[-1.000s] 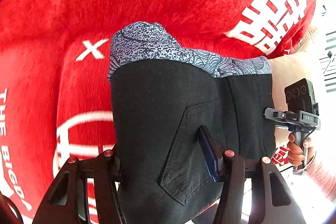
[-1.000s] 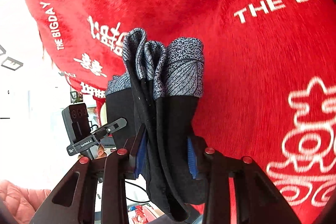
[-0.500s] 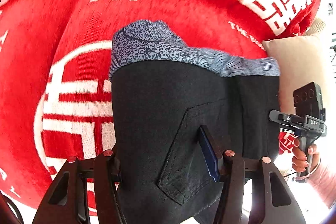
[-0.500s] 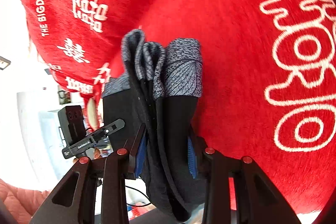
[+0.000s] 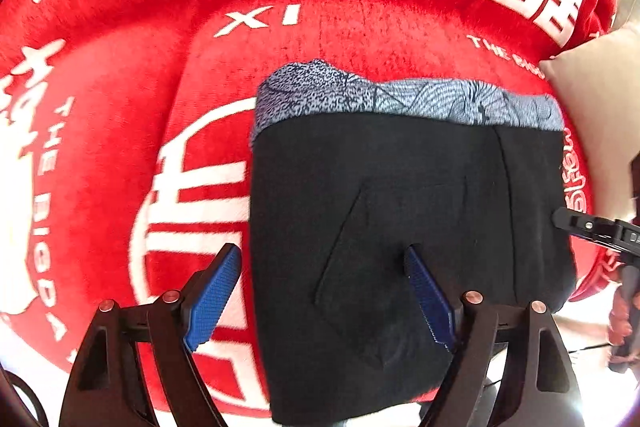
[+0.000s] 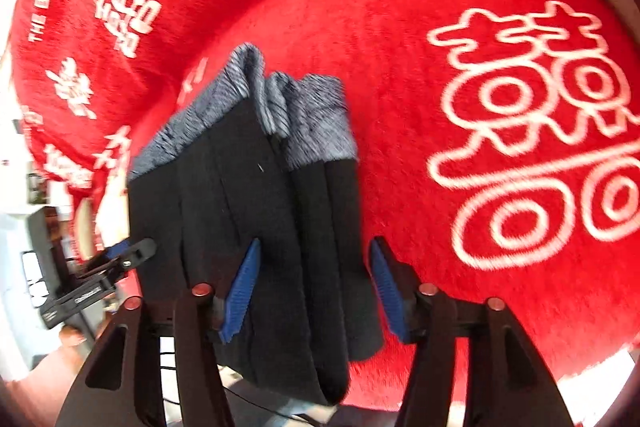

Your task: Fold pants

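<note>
The black pants (image 5: 400, 211) with a blue-grey patterned waistband (image 5: 400, 99) lie folded into a compact stack on the red blanket (image 5: 120, 131). My left gripper (image 5: 324, 291) is open, its blue pads spread at the stack's near left edge, one pad over the back pocket. In the right wrist view the folded pants (image 6: 260, 211) show several layers on edge. My right gripper (image 6: 314, 287) is open, its pads on either side of the stack's near end. The right gripper's tip also shows in the left wrist view (image 5: 588, 227).
The red blanket with white lettering (image 6: 500, 107) covers the whole surface. A beige cushion (image 5: 600, 99) lies at the right. The blanket's near edge (image 6: 580, 367) drops off close to my right gripper.
Both grippers have opened and let go of the pants. The folded stack now rests on the blanket, and both views have shifted across it.
</note>
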Demonstrator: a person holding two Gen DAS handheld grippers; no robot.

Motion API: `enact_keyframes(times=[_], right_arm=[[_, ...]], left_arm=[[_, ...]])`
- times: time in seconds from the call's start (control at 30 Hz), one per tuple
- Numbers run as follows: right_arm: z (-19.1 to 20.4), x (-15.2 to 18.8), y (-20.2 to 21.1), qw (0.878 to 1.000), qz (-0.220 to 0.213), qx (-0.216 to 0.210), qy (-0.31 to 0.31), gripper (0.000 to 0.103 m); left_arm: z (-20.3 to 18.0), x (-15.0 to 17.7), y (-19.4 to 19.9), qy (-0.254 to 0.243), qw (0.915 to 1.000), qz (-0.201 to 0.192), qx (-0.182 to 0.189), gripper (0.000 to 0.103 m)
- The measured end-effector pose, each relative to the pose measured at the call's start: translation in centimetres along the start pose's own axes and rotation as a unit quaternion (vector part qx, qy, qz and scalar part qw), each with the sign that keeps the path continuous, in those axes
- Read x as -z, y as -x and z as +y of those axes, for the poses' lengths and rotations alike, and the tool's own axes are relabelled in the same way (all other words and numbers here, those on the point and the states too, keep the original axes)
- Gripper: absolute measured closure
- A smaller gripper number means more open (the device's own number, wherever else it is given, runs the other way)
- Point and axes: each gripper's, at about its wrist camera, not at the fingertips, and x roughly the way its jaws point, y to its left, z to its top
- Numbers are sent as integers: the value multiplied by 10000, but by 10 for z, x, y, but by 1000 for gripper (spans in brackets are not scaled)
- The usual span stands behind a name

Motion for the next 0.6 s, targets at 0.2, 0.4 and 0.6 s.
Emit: enact_keyframes(times=[0.2,0.4,0.6], right_arm=[[12,24,22,9940,55,1085,-140,23],[40,55,47,9864,-138,1638,60,2],[75,78,68,9824,-335,1833,134,0]], left_arm=[[-2,21,26,-76,9997,90,-210,0],[-10,38,45,-152,9985,341,-392,0],[-19,47,79,-143,9973,316,-643,0]])
